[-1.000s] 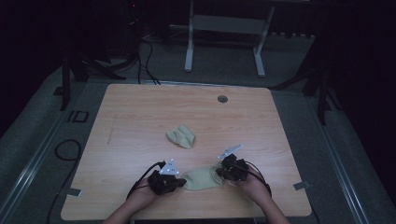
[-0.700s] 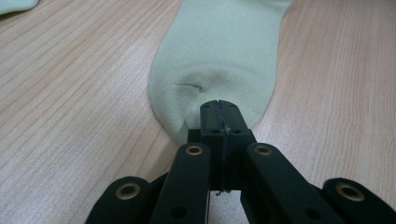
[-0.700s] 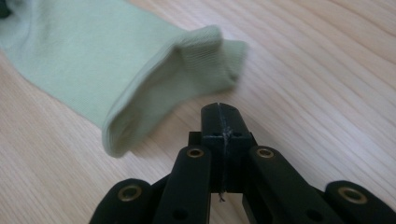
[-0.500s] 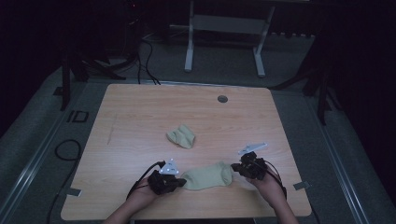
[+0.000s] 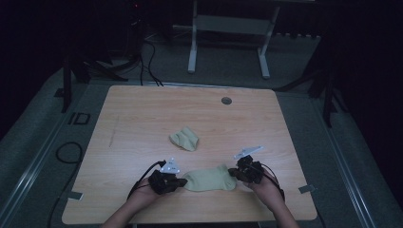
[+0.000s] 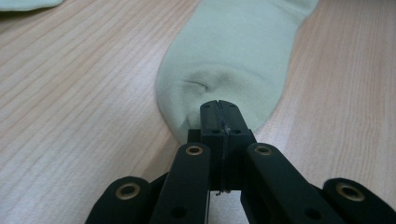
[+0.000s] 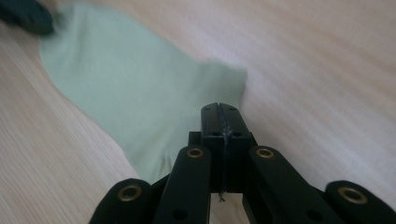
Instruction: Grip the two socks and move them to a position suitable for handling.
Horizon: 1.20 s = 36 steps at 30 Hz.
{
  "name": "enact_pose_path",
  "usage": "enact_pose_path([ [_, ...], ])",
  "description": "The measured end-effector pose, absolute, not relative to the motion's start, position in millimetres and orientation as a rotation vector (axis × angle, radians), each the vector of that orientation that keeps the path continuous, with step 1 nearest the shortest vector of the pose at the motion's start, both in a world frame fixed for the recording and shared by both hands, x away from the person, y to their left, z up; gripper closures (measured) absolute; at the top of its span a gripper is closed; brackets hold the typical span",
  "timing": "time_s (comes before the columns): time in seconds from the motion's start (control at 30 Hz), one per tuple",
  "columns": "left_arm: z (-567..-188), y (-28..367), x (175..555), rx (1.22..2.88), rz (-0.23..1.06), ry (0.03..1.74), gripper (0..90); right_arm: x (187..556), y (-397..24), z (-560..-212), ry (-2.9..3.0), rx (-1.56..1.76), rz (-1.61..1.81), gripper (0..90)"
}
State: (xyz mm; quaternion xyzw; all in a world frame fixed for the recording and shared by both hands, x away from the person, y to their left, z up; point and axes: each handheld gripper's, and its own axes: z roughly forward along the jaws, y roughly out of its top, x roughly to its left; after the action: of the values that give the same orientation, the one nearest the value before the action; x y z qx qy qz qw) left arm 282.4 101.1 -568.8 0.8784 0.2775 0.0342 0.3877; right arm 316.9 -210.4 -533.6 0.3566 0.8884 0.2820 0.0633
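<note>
we pinch sock [image 5: 209,179] with left tool [image 5: 177,182] and right tool [image 5: 234,174], jaws pressed together | risk: thin grips slip if we stretch it

A dim lab or recording room: a bare wooden surface [image 5: 142,118] stands on grey floor [image 5: 38,137], with cables [image 5: 147,52] and a metal stand [image 5: 228,42] in the dark behind.

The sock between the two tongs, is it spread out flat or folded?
Spread out flat. The sock lies stretched along the table, the left tongs shut on its toe and the right tongs shut on its other end.
</note>
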Motion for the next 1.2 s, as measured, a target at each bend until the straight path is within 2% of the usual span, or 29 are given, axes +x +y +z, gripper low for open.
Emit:
enact_pose_path([
  [0.17,-569,102,285,2.236,0.07,0.699,90.0,312,-216,-546,2.7,1.105,0.85,89.9],
  [0.47,-568,102,286,2.244,0.063,0.689,89.9,291,-226,-547,2.699,1.129,0.872,89.9],
  [0.7,-569,102,287,2.23,0.047,0.697,89.8,292,-226,-547,2.698,1.142,0.88,89.8],
  [0.83,-569,104,288,2.222,0.014,0.698,88.9,293,-225,-540,2.691,1.135,0.914,85.2],
  [0.93,-567,104,286,2.204,0.005,0.709,81.1,296,-225,-529,2.665,1.121,0.943,77.8],
  [1.03,-562,105,283,2.201,0.024,0.686,68.3,301,-224,-519,2.636,1.093,0.95,70.1],
  [1.13,-559,109,281,2.192,0.052,0.697,62.5,307,-221,-510,2.626,1.078,0.955,62.0],
  [1.2,-559,112,281,2.195,0.063,0.703,61.7,312,-220,-506,2.615,1.075,0.963,60.2],
])
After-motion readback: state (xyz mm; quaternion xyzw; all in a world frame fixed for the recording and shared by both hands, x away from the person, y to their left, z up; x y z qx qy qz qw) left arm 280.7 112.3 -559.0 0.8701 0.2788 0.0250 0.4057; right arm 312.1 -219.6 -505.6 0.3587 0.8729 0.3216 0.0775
